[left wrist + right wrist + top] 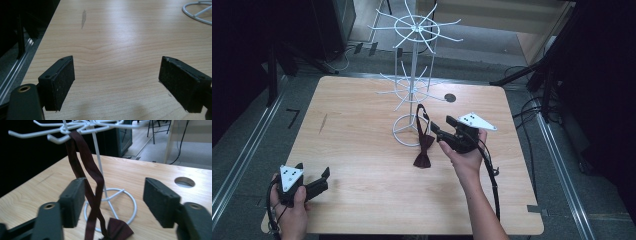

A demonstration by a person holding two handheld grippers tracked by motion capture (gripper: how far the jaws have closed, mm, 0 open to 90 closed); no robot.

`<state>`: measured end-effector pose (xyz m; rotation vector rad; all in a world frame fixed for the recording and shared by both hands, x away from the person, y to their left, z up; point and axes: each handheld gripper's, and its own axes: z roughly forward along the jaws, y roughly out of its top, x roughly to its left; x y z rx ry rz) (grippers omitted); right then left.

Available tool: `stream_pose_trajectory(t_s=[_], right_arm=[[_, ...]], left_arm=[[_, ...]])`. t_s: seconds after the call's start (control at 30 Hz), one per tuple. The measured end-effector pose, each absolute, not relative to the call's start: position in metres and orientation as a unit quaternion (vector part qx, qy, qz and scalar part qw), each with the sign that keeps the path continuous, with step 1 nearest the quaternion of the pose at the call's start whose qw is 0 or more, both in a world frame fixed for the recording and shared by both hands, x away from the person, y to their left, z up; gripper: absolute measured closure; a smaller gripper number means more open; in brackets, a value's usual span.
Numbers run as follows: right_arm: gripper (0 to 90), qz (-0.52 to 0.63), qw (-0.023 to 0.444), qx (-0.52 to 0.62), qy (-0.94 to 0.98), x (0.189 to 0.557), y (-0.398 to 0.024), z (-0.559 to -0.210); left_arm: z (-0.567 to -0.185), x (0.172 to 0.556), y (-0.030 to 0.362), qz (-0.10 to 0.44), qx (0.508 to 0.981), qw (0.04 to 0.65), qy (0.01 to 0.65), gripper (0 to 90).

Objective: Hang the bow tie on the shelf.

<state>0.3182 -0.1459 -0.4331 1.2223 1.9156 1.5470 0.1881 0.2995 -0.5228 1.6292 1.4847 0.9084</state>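
**Open right claw beside a hanging bow tie**

The right claw [435, 131] has its jaws spread apart, and no pad presses on anything. In the right gripper view the dark red strap of the bow tie [93, 187] hangs down between the jaws, close against the inner face of the left-hand pad [75, 200] and well apart from the other one. The strap is looped over a hook on the lower ring of the white wire display stand [412, 75]. From there it runs down to the bow itself, which lies on the bench [362, 165] just in front of the stand's round base. In the high view the bow rests below and to the left of the right claw, near the person's right hand [467, 155], which holds that claw level and pointed toward the stand.

The left claw [323, 176] is also open, its two black pads wide apart over bare wood with nothing between them. The left hand [292, 207] holds it low at the near left corner of the bench, well away from the stand and the tie. A round cable hole [450, 97] sits in the bench behind the right claw.
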Motion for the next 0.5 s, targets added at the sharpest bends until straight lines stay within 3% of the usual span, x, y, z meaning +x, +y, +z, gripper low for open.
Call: stream_pose_trajectory(t_s=[0.5], right_arm=[[20.6,0.550,0.184,0.468,0.667,0.300,-0.194,-0.456]], left_arm=[[-0.523,0.188,0.300,0.354,0.635,0.371,0.578,14.3]])
